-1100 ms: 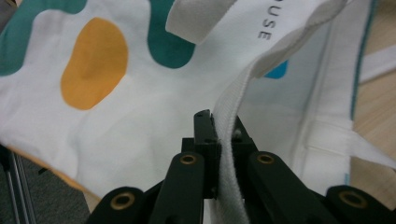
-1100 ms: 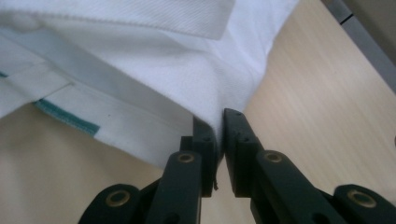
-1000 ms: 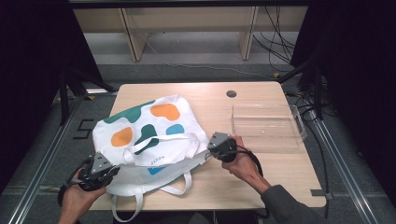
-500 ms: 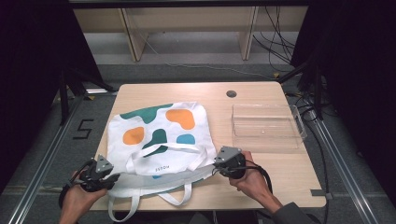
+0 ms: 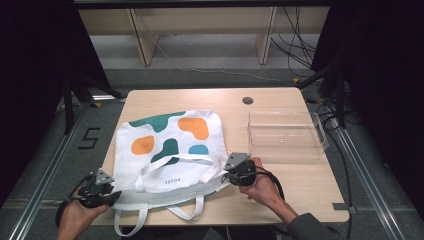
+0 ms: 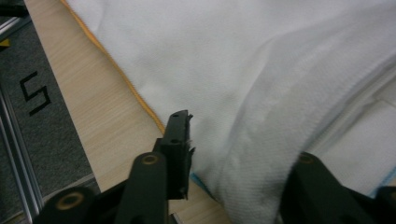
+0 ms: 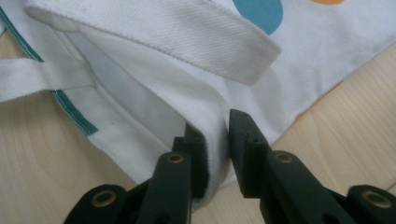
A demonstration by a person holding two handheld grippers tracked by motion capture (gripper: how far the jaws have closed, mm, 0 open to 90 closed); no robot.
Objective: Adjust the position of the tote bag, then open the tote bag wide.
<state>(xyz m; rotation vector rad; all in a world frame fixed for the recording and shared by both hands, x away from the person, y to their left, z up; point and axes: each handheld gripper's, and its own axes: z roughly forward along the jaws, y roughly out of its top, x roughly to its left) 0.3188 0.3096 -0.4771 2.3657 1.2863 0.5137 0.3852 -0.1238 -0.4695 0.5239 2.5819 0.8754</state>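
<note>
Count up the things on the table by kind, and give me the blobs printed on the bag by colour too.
Tote bag: 1
Clear plastic tray: 1
Total things: 2
Orange blobs: 2
Dark green blobs: 2
Blue blobs: 1
Total blobs: 5

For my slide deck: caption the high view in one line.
Two hand-held grippers, left gripper and right gripper, at the mouth corners of a white tote bag beside a clear tray.

Bag (image 5: pixel 170 150) on table (image 5: pixel 300 185); tray (image 5: pixel 286 136) right (apart).
</note>
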